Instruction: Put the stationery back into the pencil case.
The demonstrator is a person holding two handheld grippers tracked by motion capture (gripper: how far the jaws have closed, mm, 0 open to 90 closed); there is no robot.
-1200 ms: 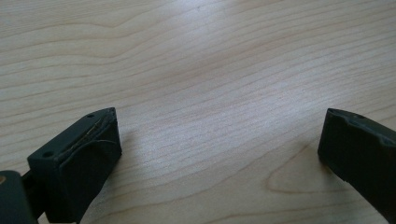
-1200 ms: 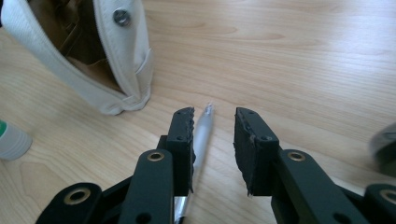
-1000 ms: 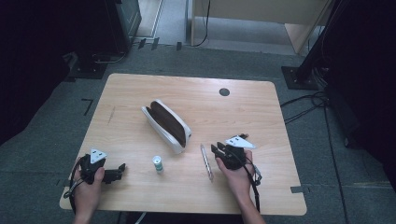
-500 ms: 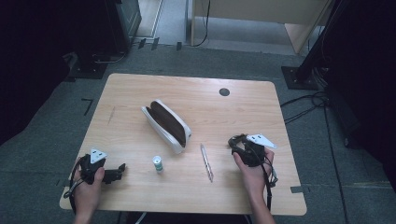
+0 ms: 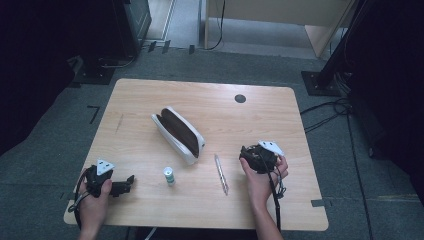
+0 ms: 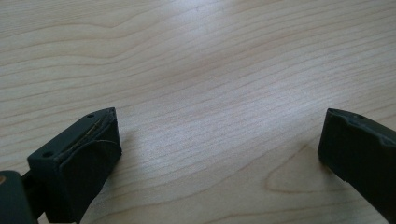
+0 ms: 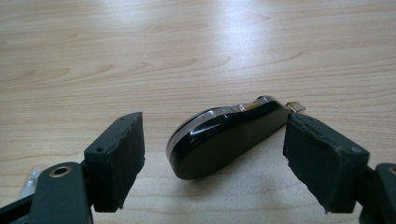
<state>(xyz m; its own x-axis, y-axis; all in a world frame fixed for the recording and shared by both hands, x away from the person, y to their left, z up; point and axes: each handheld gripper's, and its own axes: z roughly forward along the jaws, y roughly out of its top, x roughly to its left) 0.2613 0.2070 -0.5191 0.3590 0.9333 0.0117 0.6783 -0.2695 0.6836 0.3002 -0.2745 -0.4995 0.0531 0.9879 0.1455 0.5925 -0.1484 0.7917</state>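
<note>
Pale wooden table [image 5: 150, 100] carries an open pencil case [image 5: 178, 134] mid-scene; right gripper [image 7: 212, 154], jaws just opened apart, frames a glossy black object [image 7: 224, 135] lying unpressed between them, likely just released; left gripper [image 6: 219, 154] gapes empty near-left.

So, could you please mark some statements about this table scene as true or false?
1. The right gripper has open jaws around a black glossy object. True.
2. The left gripper holds the pen. False: its jaws are open with only bare table between them.
3. The pouch lies open. True.
4. The small bottle is inside the pouch. False: it stands on the table beside it.
</note>
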